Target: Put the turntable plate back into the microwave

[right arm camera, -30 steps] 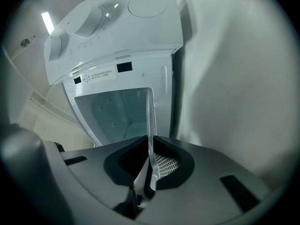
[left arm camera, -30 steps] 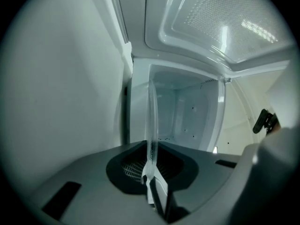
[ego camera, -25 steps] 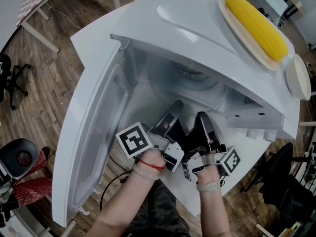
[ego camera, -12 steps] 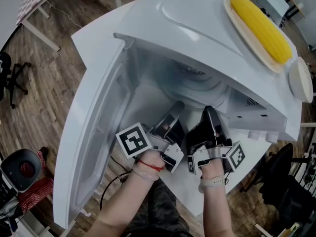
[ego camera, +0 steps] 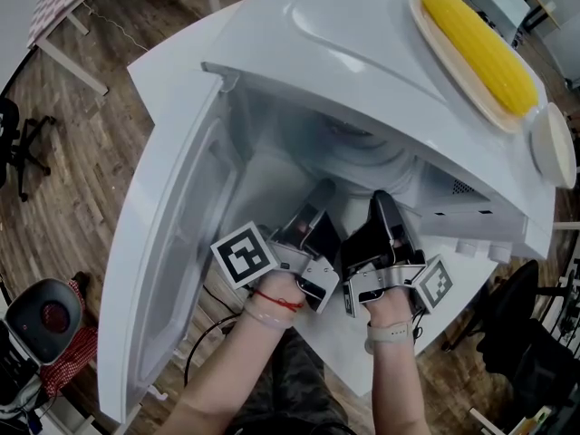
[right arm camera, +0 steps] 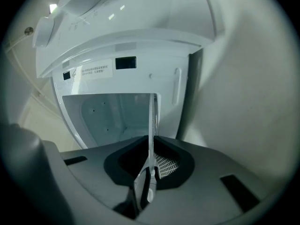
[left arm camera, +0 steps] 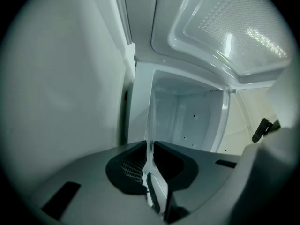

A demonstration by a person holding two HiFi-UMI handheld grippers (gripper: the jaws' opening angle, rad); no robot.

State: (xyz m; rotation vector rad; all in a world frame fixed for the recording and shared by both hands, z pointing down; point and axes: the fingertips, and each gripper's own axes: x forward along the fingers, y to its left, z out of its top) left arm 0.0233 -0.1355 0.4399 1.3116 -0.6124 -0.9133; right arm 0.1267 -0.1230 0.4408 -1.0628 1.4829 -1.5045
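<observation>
Corn on plate, ofc chair

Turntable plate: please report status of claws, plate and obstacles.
Left claw shut on turntable plate rim. Right claw likewise. Plate at mouth of microwave, door open. No obstacle seen.

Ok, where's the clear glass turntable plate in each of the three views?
Head view: the clear glass turntable plate sits centre, in the white microwave's open cavity.
Left gripper view: edge-on, an upright sliver clamped in the jaws of the left gripper.
Right gripper view: edge-on sliver, centre, in the jaws of the right gripper.
Shared landmark: the cavity.
</observation>
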